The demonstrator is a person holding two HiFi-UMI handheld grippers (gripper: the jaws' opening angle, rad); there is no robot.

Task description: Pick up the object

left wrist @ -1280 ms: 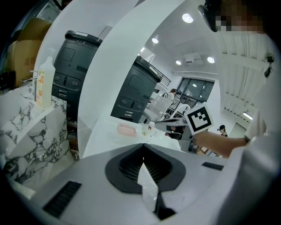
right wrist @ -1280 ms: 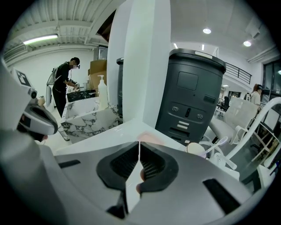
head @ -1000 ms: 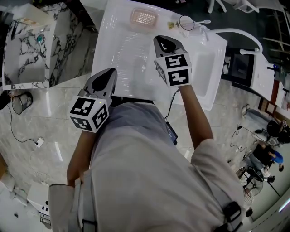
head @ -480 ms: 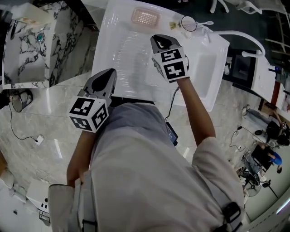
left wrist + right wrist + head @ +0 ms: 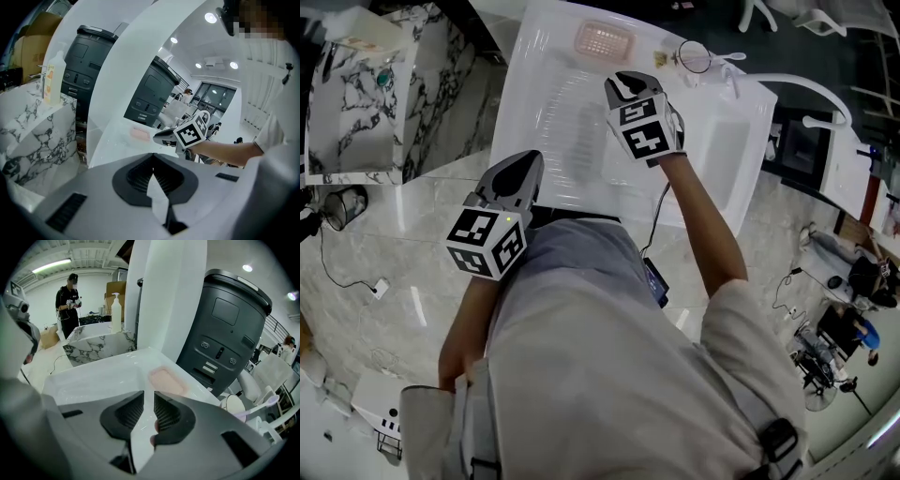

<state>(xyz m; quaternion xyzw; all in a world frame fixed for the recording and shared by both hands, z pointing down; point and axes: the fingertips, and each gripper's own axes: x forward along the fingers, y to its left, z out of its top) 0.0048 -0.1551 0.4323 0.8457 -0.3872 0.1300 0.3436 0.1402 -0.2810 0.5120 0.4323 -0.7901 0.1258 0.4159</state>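
Just ahead of the right gripper [image 5: 149, 398], slightly to the right of the line of its jaws, the pink soap dish [image 5: 167, 380] lies flat on the white sink unit [image 5: 93, 376], near the far edge and apart from the jaw tips. The jaws of this gripper have just been opening and now stand with a narrow gap. No object is held between them; only the glossy white surface shows through the gap. Low in the gap, beside the right pad, there is a small pinkish patch, and I cannot tell what it is. The gripper points down at the ribbed draining part of the unit. Further to the right of the jaws stands a round cup [image 5: 232, 406] with a pale handle across its top, and the basin [image 5: 722, 141] is on that same side. The left gripper [image 5: 153, 158] is held back near the person's body, at the near edge of the unit, well apart from the dish. Its jaws are together at the tips, with nothing between them
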